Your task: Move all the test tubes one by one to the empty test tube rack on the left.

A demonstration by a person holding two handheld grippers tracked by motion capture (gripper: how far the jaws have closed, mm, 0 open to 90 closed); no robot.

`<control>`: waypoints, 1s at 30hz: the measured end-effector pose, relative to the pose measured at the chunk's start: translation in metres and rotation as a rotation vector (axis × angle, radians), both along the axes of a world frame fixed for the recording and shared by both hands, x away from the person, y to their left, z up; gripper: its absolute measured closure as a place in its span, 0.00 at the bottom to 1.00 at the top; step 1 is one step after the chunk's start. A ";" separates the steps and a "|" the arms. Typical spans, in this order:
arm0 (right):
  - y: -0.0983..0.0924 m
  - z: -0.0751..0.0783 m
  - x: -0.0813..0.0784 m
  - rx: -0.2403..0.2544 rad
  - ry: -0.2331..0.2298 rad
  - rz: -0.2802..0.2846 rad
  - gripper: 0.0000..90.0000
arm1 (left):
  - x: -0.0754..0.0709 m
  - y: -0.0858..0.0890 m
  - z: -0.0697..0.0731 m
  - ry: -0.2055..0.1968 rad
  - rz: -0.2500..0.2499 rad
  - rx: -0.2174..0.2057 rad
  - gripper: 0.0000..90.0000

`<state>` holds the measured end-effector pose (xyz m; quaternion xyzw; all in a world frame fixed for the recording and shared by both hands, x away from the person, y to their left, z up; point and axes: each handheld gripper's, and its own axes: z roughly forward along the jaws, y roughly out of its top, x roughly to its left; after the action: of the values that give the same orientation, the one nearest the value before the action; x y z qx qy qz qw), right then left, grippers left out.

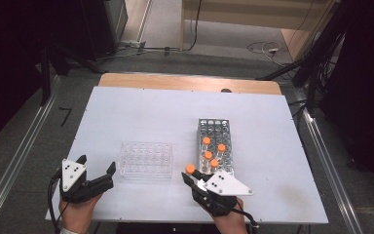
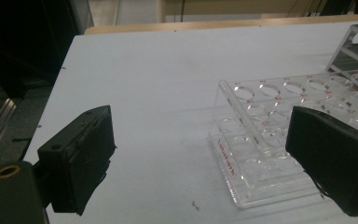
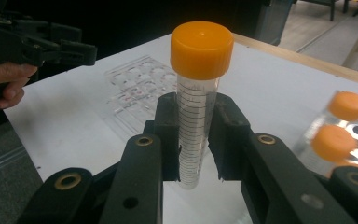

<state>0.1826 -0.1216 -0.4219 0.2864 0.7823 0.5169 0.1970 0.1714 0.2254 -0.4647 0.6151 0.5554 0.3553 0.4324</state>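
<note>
My right gripper (image 1: 191, 176) (image 3: 196, 140) is shut on a clear tube with an orange cap (image 3: 198, 88) (image 1: 190, 169), held upright just left of the metal rack (image 1: 215, 127). Several more orange-capped tubes (image 1: 213, 151) stand in that rack. A clear plastic rack (image 1: 145, 159) (image 2: 279, 135) with empty holes lies left of centre. My left gripper (image 1: 96, 167) (image 2: 205, 158) is open near the table's front left, its jaws wide apart, one jaw by the clear rack's near end, nothing between them.
The white tabletop (image 1: 151, 112) ends in a wooden strip (image 1: 185, 82) at the back. Metal rails (image 1: 321, 151) run along both sides. Cables (image 1: 265, 48) lie on the floor beyond the table.
</note>
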 end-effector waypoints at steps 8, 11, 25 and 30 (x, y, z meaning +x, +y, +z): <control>0.048 -0.020 0.002 -0.052 0.033 0.060 0.80 | -0.008 -0.008 0.010 -0.022 -0.078 -0.015 0.11; 0.064 -0.028 0.002 -0.069 0.048 0.071 0.80 | -0.013 -0.012 0.016 -0.034 -0.114 -0.030 0.13; 0.101 -0.033 0.007 -0.101 0.053 0.114 0.80 | -0.032 -0.052 0.036 -0.050 -0.430 -0.033 0.39; 0.107 -0.037 0.005 -0.099 0.058 0.127 0.80 | -0.032 -0.060 0.032 -0.043 -0.460 -0.003 0.50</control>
<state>0.1875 -0.0147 -0.4589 0.2410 0.8289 0.4804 0.1551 0.1398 0.1652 -0.4325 0.7172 0.3916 0.2595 0.5147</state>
